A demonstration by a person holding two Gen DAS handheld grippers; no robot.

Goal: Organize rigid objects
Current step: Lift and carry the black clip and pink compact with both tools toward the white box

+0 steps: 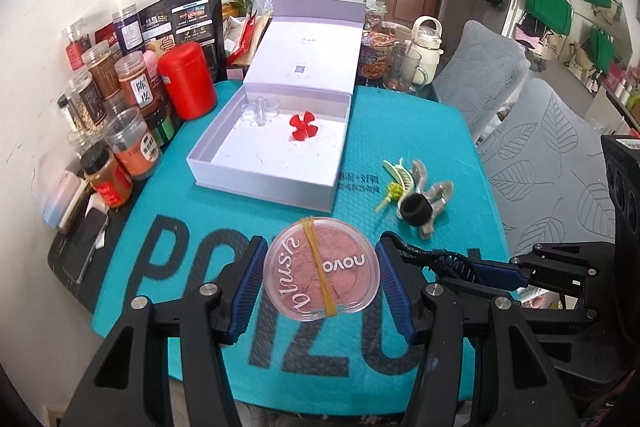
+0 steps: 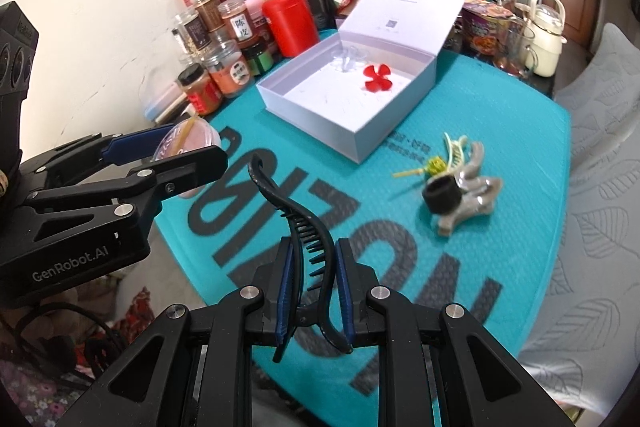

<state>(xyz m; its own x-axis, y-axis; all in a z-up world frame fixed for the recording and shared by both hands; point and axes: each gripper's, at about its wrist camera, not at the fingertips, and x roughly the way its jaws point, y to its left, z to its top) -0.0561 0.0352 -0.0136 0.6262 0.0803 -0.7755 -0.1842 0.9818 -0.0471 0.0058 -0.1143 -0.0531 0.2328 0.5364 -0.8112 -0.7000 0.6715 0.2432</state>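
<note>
Here, a black hair clip (image 2: 304, 247) (long axis pointing away, tip up-left) is clamped by the right gripper (image 2: 313, 291); a round blush compact (image 1: 322, 269) is pinched flat, lid up, by the left gripper (image 1: 322, 283).

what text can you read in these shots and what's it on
"blush" and "NOVO": lid of the pink compact.
"GenRobot.AI": body of the left hand-held gripper.
"陈皮": label of a spice jar.
Large dark letters on the teal mat: partly hidden.
Pouch, box lid, other jars: too small.
</note>
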